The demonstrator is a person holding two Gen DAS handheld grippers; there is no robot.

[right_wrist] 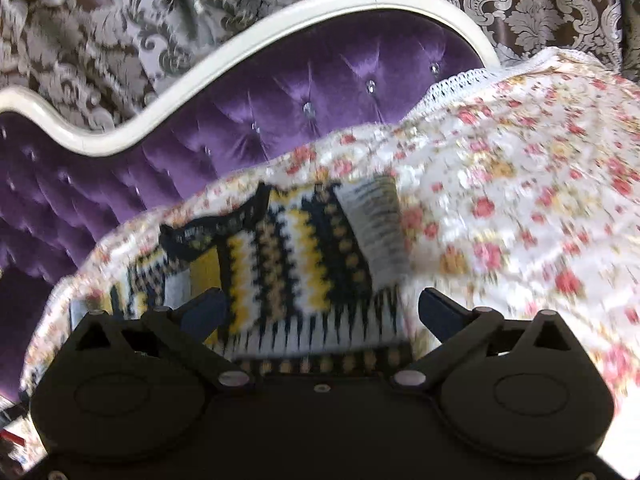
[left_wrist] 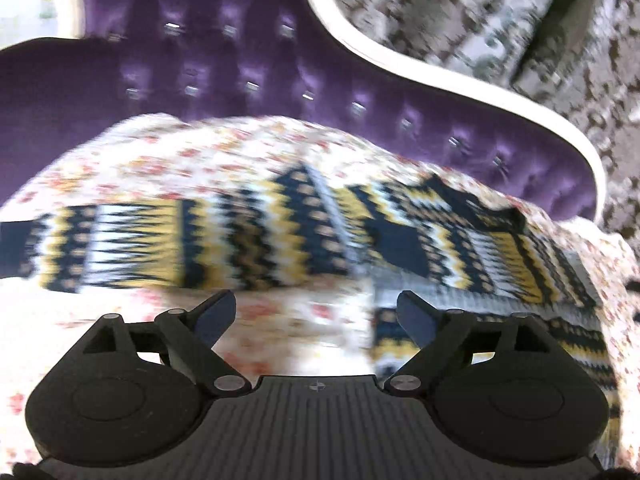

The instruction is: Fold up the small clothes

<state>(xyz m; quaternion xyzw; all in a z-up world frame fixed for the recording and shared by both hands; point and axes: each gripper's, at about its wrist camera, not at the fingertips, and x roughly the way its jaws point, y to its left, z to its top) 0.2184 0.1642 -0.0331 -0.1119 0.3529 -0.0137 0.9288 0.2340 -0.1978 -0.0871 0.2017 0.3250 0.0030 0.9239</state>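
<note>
Knit sweater (left_wrist: 248,236) spread flat on floral bedspread (left_wrist: 120,160) for folding. Left gripper (left_wrist: 316,312), right gripper (right_wrist: 322,306): jaws wide apart, empty, above garment.

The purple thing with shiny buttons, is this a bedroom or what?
Probably a bedroom: the tufted purple headboard with a white frame, a flowery bedspread with a patterned sweater on it, and damask curtains behind.

A knitted zigzag sweater (right_wrist: 304,256) is lying matt and woolly on a soft floral cloth cover (right_wrist: 520,208); the tufted headboard (right_wrist: 280,108) is gleaming as glossy purple velvet, its frame (right_wrist: 224,68) showing smooth cream lacquer, the tongs (left_wrist: 316,316) looking matt black plastic
</note>
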